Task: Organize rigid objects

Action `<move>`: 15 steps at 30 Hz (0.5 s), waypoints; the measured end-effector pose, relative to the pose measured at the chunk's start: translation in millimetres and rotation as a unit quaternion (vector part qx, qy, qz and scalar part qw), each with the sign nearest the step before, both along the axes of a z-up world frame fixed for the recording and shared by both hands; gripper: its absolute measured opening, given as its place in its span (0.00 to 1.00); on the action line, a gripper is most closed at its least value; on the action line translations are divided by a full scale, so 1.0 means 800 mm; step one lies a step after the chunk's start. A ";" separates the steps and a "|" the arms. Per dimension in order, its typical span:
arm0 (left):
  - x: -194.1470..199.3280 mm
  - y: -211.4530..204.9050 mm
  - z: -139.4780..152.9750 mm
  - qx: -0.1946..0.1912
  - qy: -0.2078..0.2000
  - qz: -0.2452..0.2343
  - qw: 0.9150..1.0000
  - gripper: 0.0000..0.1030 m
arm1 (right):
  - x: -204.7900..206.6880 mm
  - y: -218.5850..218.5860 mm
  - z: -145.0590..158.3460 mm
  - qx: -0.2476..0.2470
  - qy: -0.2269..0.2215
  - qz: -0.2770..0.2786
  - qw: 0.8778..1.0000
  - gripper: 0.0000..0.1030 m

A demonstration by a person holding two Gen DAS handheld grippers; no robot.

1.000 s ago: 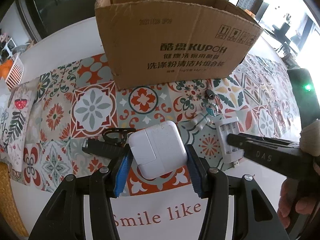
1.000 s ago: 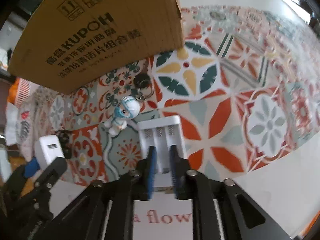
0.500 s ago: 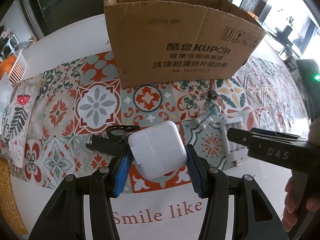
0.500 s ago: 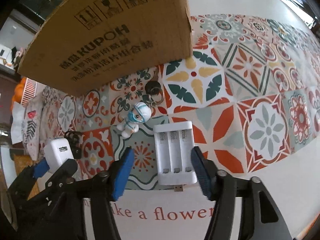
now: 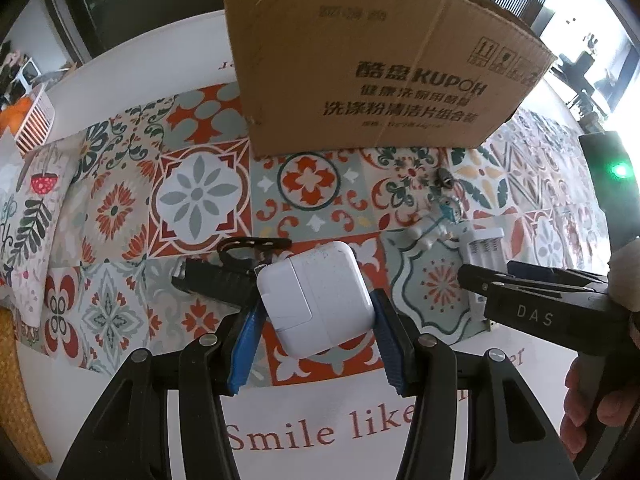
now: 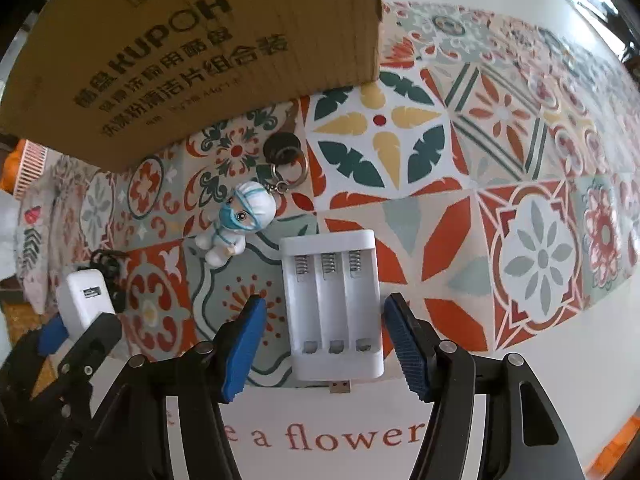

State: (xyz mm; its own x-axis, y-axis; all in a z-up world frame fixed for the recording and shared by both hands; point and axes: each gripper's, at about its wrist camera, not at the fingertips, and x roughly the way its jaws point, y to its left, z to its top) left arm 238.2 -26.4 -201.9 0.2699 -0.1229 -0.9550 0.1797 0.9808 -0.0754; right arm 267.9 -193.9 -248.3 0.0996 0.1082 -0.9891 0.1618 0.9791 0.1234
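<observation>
My left gripper (image 5: 316, 320) is shut on a white power adapter (image 5: 316, 298), held just above the patterned mat; it also shows in the right wrist view (image 6: 86, 298). My right gripper (image 6: 324, 320) is open, its blue pads on either side of a white battery charger (image 6: 334, 304) that lies flat on the mat, not touching it. The charger also shows in the left wrist view (image 5: 482, 250), partly hidden behind the right gripper. A brown cardboard box (image 5: 372, 76) stands open at the back.
A small figurine keychain (image 6: 240, 220) with a ring lies left of the charger. A black hand grip tool (image 5: 224, 268) lies behind the adapter. A pink basket (image 5: 34, 120) stands at the far left. The mat's white border carries red lettering (image 5: 316, 428).
My right gripper has opened from nearly shut and now straddles the charger. Both grippers have moved closer to the box. The left gripper keeps its hold on the adapter.
</observation>
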 end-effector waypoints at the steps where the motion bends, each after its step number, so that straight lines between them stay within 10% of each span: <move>1: 0.001 0.001 -0.001 0.000 0.001 0.002 1.000 0.50 | 0.001 0.002 0.000 -0.008 0.000 0.004 1.000 0.61; 15: -0.001 0.000 -0.001 0.007 0.000 -0.002 1.000 0.50 | -0.004 0.015 0.003 -0.049 -0.021 0.031 0.998 0.47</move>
State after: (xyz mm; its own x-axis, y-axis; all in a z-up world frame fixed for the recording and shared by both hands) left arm 237.5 -26.4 -202.7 0.2688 -0.1098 -0.9569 0.1834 0.9811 -0.0611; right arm 264.3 -182.2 -245.7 0.1381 0.0184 -0.9902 0.0968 0.9948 0.0320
